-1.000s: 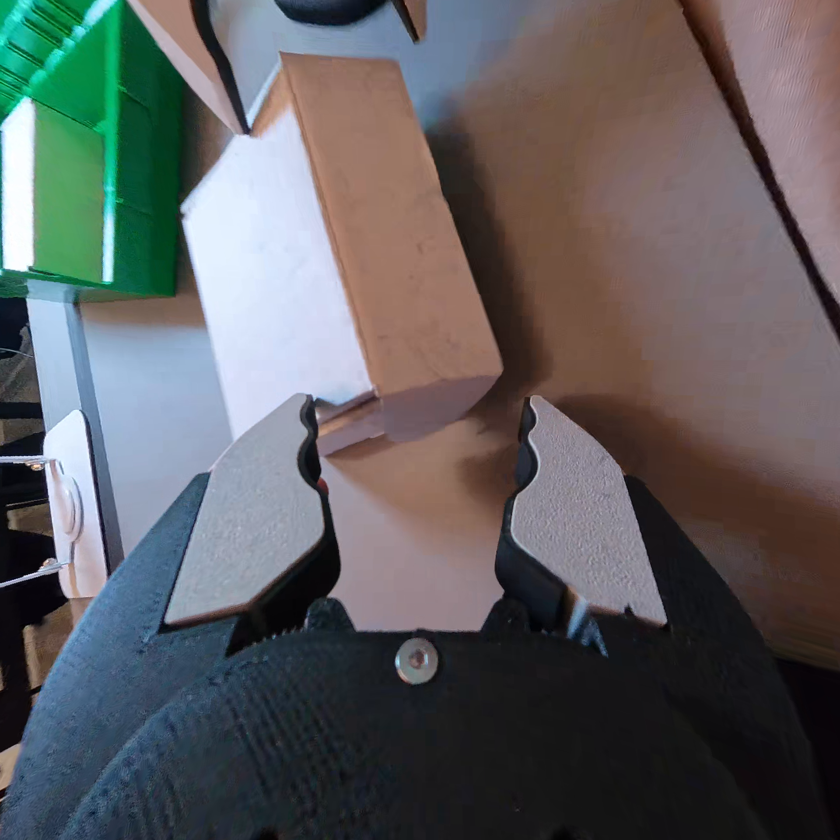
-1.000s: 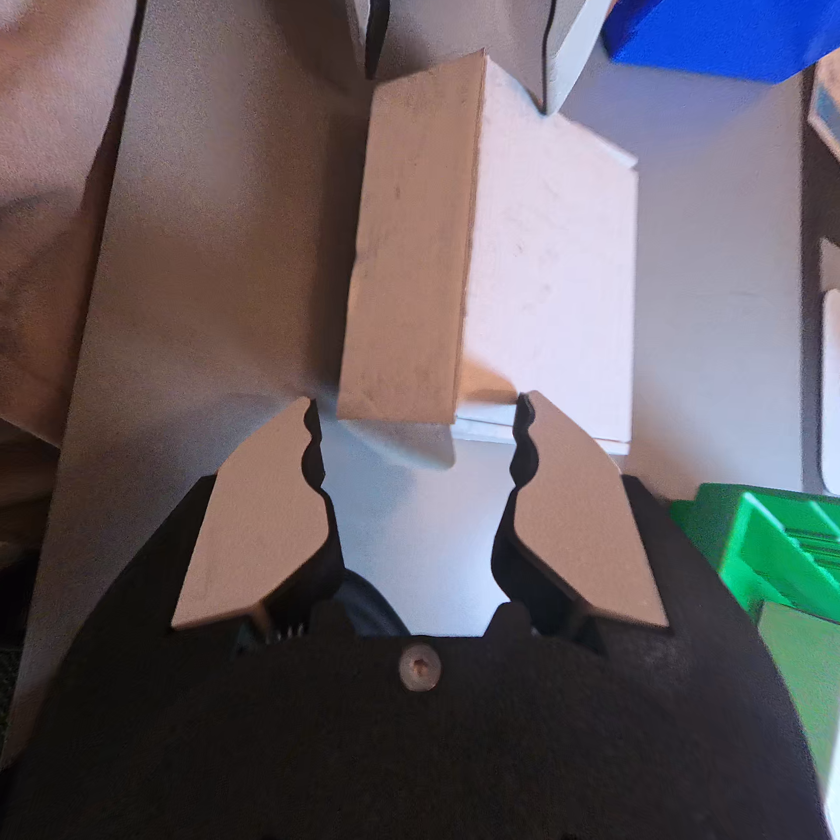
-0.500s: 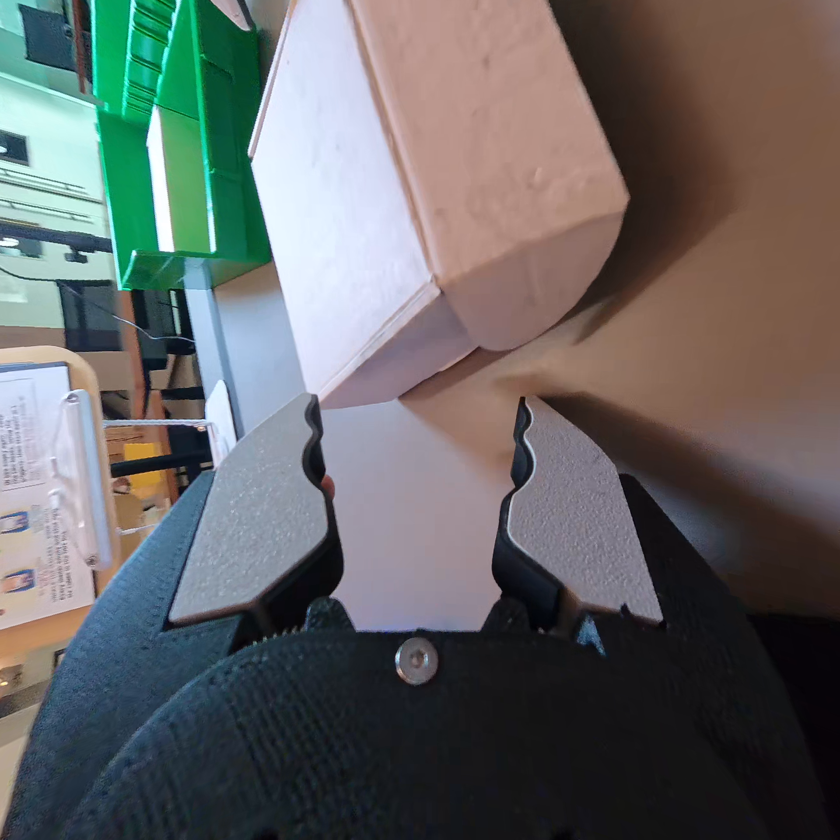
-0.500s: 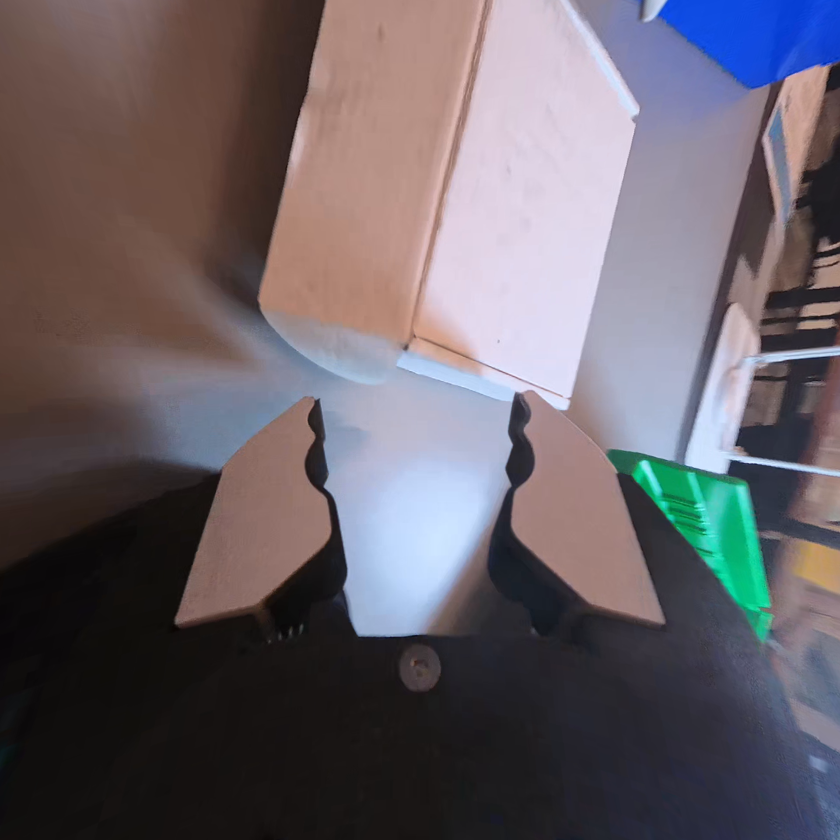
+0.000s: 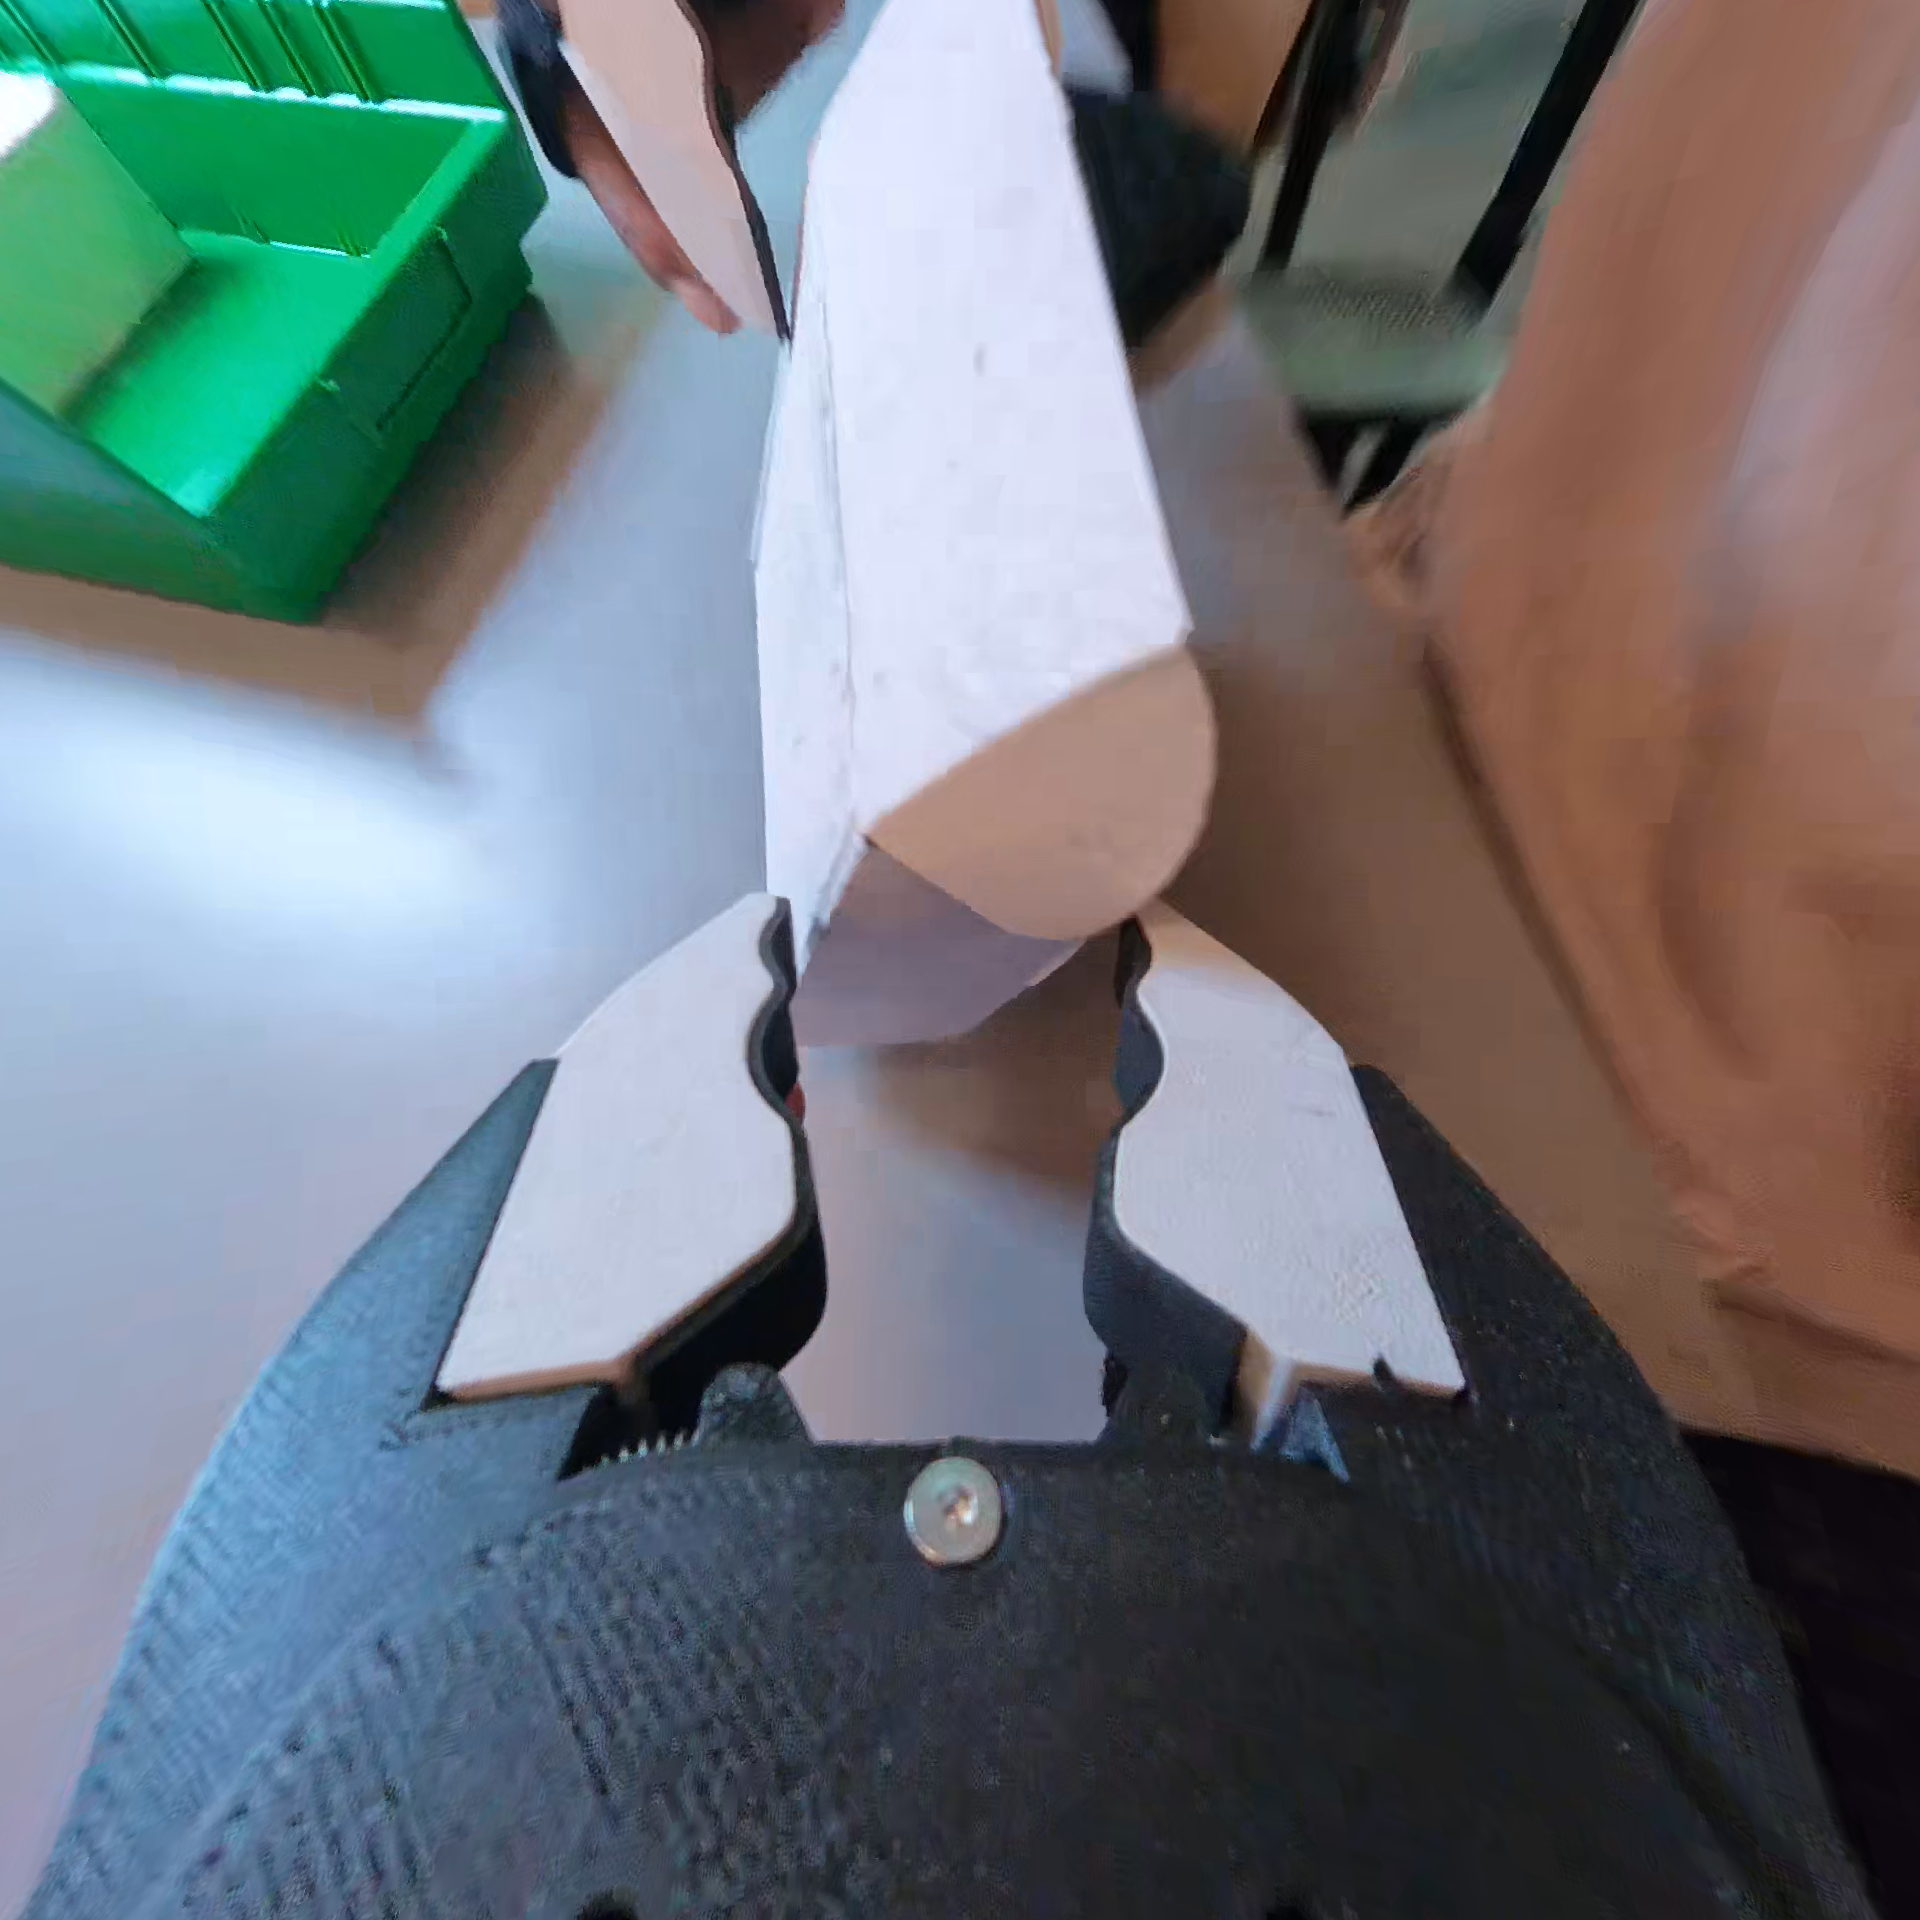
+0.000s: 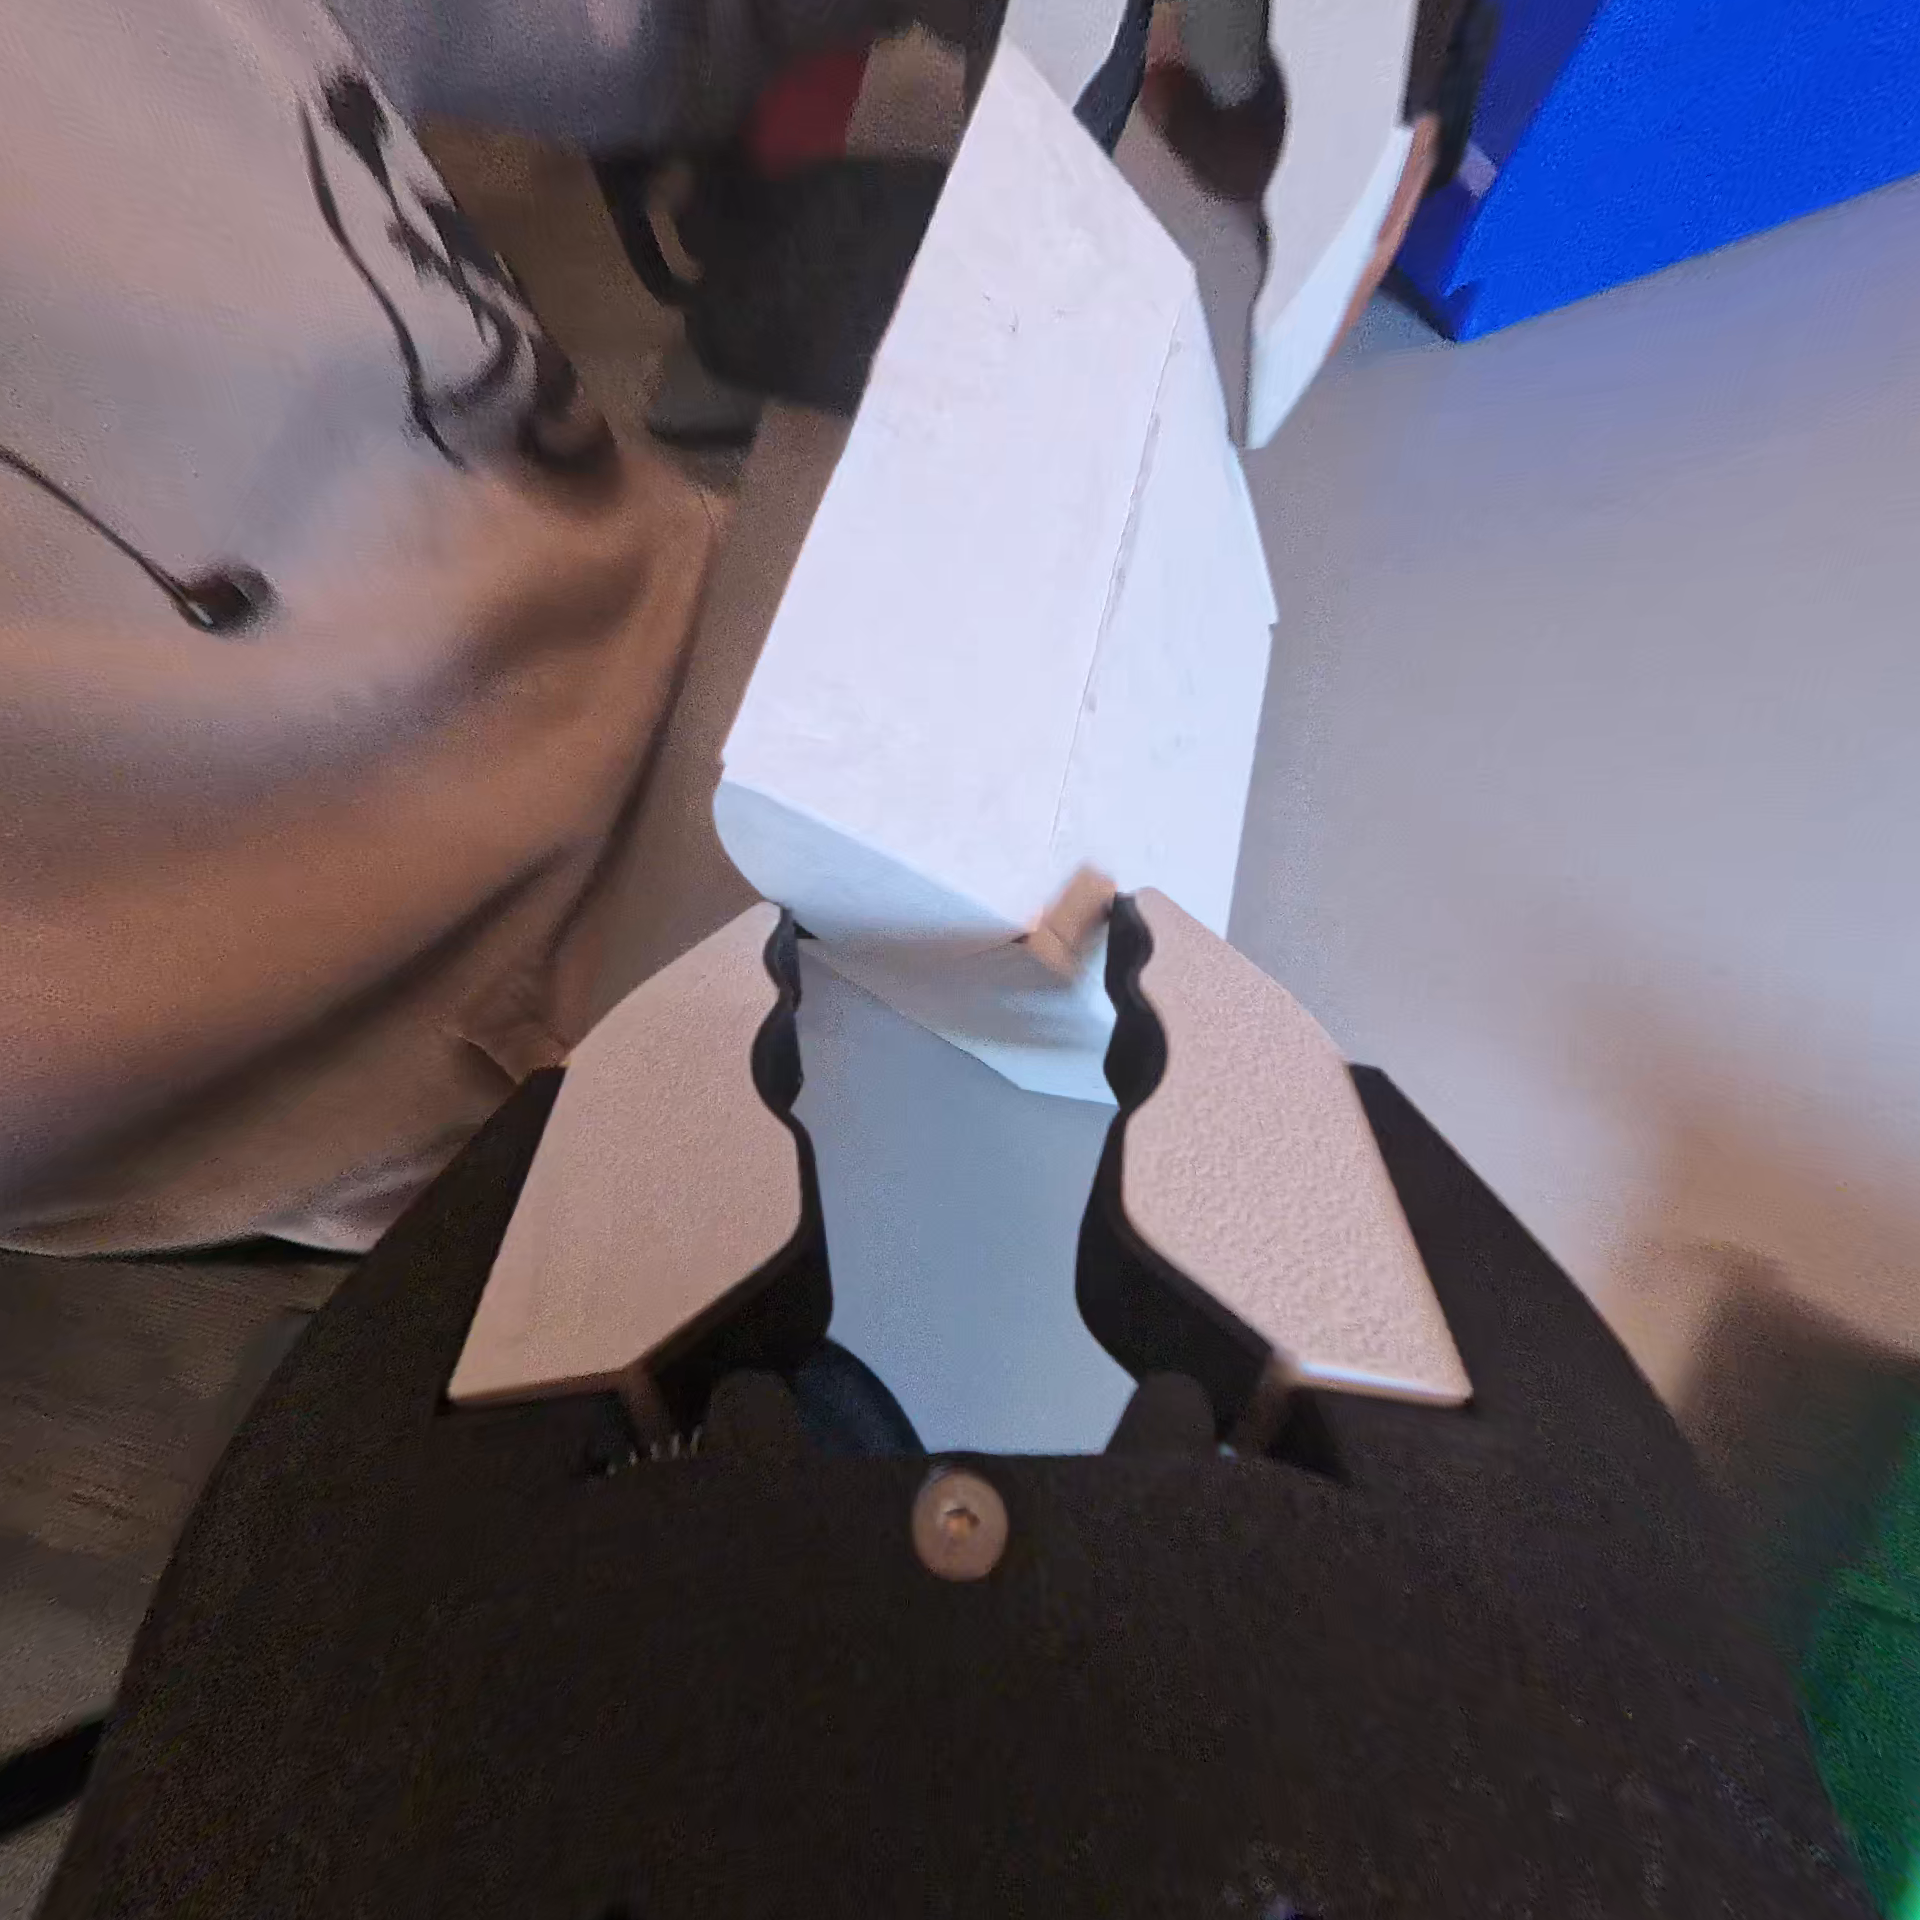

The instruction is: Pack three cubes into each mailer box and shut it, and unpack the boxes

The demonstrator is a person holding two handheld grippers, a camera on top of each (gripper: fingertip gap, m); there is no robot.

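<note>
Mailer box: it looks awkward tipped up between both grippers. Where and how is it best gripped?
Probably by its short ends, one gripper from each side. The mailer box is long and narrow, and each rounded end flap already sits between the left gripper and right gripper fingertips.

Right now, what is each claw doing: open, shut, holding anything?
Left gripper: shut on one end of the box.
Right gripper: shut on the other end of the box.

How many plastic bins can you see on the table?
2: a green bin at the far left in the left wrist view, and a blue bin at the upper right in the right wrist view. Others may be out of sight.
</note>
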